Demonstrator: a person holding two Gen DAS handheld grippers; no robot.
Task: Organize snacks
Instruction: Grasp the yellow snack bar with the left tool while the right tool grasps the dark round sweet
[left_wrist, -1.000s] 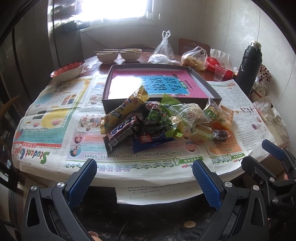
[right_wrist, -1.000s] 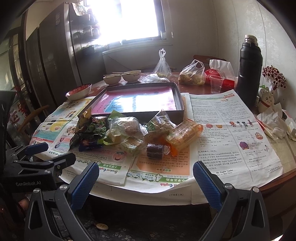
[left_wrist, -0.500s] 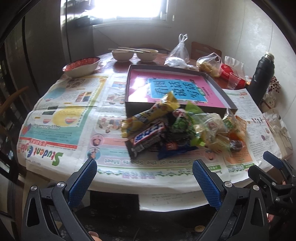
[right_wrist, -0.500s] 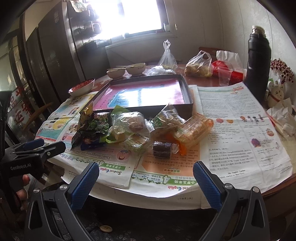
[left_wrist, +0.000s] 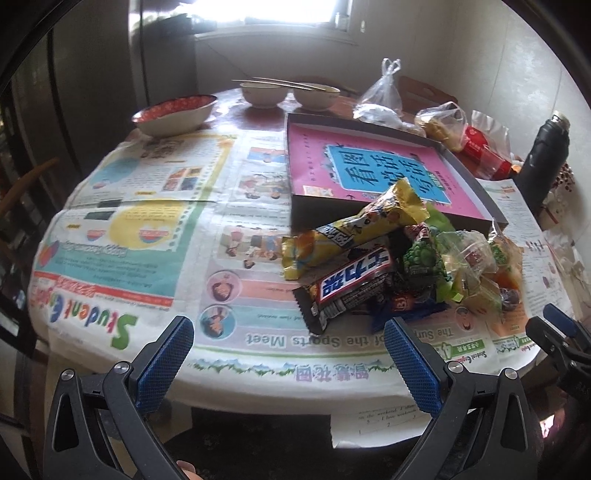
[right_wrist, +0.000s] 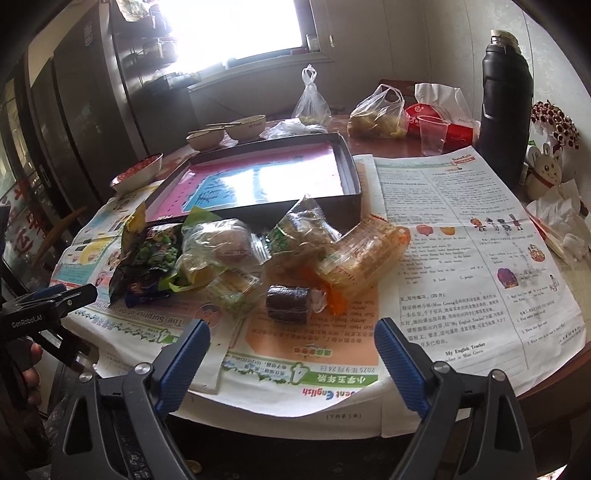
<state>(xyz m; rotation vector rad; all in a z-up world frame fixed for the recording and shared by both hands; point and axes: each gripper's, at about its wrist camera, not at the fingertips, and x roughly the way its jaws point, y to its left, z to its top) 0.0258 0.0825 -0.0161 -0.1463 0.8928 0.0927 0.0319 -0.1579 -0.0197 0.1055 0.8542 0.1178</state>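
A heap of wrapped snacks lies on newspaper in front of a shallow dark box (left_wrist: 476, 192) (right_wrist: 351, 173) lined with a pink sheet. On its left lie a yellow bar (left_wrist: 351, 229), a dark chocolate bar (left_wrist: 351, 284) and a green pea packet (left_wrist: 421, 258) (right_wrist: 155, 254). On its right are clear-wrapped pastries (right_wrist: 218, 243), an orange biscuit pack (right_wrist: 362, 254) and a dark roll (right_wrist: 288, 302). My left gripper (left_wrist: 288, 362) is open at the table's front edge, short of the chocolate bar. My right gripper (right_wrist: 291, 354) is closing, nothing between its fingers, just short of the dark roll.
A tall black flask (right_wrist: 506, 118), a plastic cup (right_wrist: 432, 134), a red tissue pack (right_wrist: 458, 133) and tied plastic bags (right_wrist: 376, 114) stand at the back right. Bowls (left_wrist: 177, 114) (left_wrist: 288, 94) sit at the back left. Crumpled paper (right_wrist: 561, 221) lies far right.
Both grippers have come closer to the table, and the left one has shifted left, so the snack heap now sits right of its centre. The right gripper's fingers have narrowed a little.
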